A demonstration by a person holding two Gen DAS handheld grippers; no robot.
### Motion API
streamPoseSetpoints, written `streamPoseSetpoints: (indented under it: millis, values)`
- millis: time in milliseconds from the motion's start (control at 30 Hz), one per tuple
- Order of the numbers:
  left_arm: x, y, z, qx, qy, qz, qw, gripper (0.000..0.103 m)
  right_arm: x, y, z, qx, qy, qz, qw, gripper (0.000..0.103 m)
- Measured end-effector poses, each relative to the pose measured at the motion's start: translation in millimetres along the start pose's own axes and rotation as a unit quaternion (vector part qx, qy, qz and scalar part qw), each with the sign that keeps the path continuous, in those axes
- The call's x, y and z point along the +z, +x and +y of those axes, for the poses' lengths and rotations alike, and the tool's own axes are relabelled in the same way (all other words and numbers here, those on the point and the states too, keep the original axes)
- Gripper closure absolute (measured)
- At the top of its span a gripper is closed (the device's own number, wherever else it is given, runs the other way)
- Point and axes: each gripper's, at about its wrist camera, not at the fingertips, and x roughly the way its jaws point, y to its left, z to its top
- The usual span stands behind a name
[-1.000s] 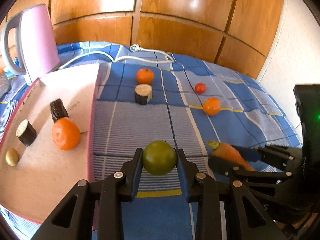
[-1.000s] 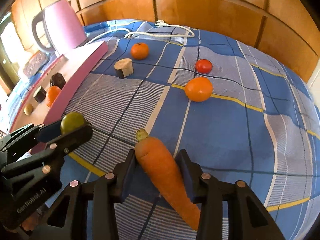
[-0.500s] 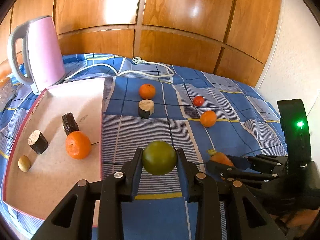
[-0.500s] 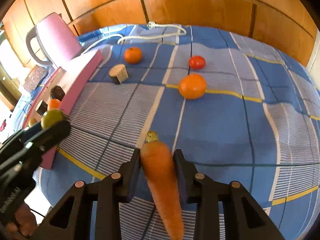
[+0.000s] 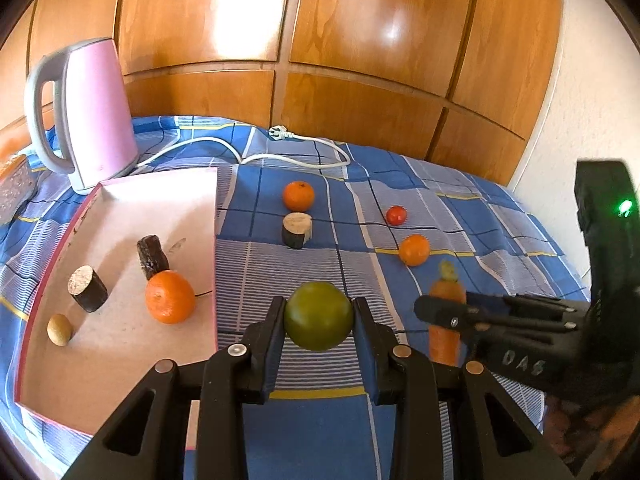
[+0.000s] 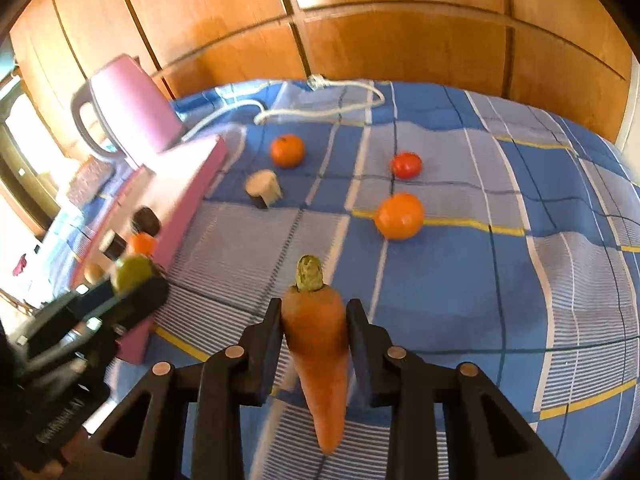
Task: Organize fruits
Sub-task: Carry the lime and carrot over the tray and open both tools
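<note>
My left gripper (image 5: 319, 320) is shut on a green round fruit (image 5: 319, 316), held above the blue checked cloth just right of the pink tray (image 5: 120, 364). My right gripper (image 6: 314, 320) is shut on a carrot (image 6: 318, 344), stem end forward, lifted off the cloth; it also shows in the left wrist view (image 5: 446, 320). On the tray lie an orange (image 5: 170, 297), two dark cut pieces (image 5: 88, 289) and a small tan piece (image 5: 59, 329). On the cloth lie two oranges (image 5: 298, 195) (image 5: 414, 249), a red tomato (image 5: 396, 215) and a dark cut piece (image 5: 297, 229).
A pink kettle (image 5: 86, 112) stands behind the tray, its white cord (image 5: 280, 156) trailing across the back of the cloth. Wooden cupboard doors (image 5: 320, 40) close off the back. A white wall (image 5: 592, 100) is at the right.
Both grippers have risen and tilted up with their loads. The carrot has been lifted clear of the cloth. The right gripper view has swung, showing more of the back wall.
</note>
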Motion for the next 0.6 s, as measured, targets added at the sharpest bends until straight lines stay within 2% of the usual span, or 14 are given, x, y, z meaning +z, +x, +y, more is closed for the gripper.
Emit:
streamPoseSetpoints:
  millis: [167, 400, 600]
  values:
    - [6, -15, 16, 0.008, -0.016, -0.016, 0.9997, 0.070, 12, -12, 11, 0.040, 0.015, -0.013, 0.999, 0.072]
    - [14, -40, 63, 0.036, -0.063, -0.039, 0.9966, 0.070, 31, -27, 35, 0.103, 0.024, -0.030, 0.994, 0.072]
    - [14, -54, 107, 0.068, -0.106, -0.052, 0.9906, 0.070, 47, -26, 67, 0.167, 0.020, -0.020, 0.986, 0.072]
